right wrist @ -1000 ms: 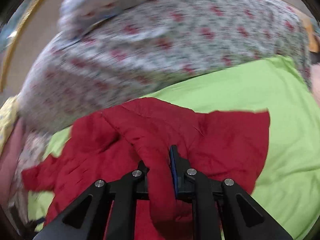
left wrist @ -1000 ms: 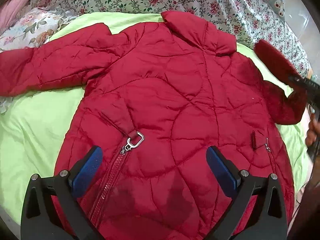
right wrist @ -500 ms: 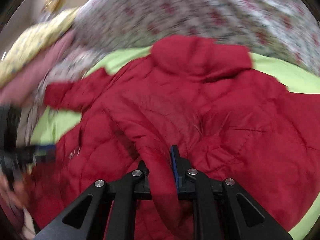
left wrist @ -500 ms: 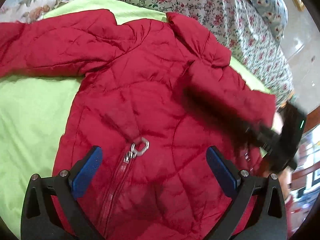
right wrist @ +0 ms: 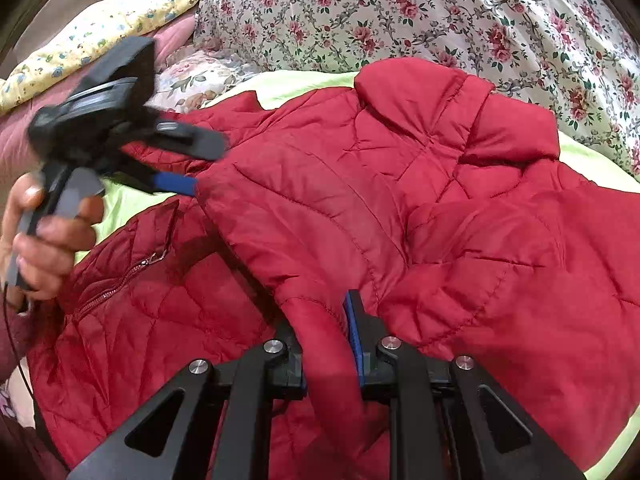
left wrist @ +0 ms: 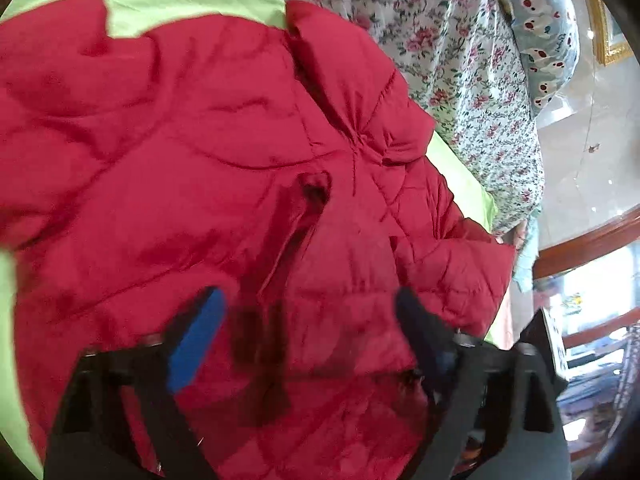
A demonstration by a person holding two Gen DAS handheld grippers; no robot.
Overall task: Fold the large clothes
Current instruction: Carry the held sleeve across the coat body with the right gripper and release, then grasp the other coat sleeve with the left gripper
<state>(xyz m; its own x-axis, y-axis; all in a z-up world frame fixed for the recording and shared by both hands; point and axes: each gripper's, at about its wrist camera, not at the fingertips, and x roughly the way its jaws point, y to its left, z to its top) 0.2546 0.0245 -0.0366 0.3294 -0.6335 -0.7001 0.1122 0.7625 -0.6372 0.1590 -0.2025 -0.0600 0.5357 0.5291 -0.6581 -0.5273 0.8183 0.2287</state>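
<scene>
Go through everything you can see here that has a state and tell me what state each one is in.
Red quilted puffer jacket: spread on the green sheet, one sleeve folded across its front.
Jacket's pocket zipper: closed.
Right gripper: shut on the sleeve cuff.
Left gripper: open over the jacket, closing.

A home bedroom: a bed (right wrist: 592,160) with a lime sheet, a floral quilt (right wrist: 400,12) heaped on it, a cartoon-print pillow (left wrist: 548,32), and a glossy floor (left wrist: 588,160) beyond.
</scene>
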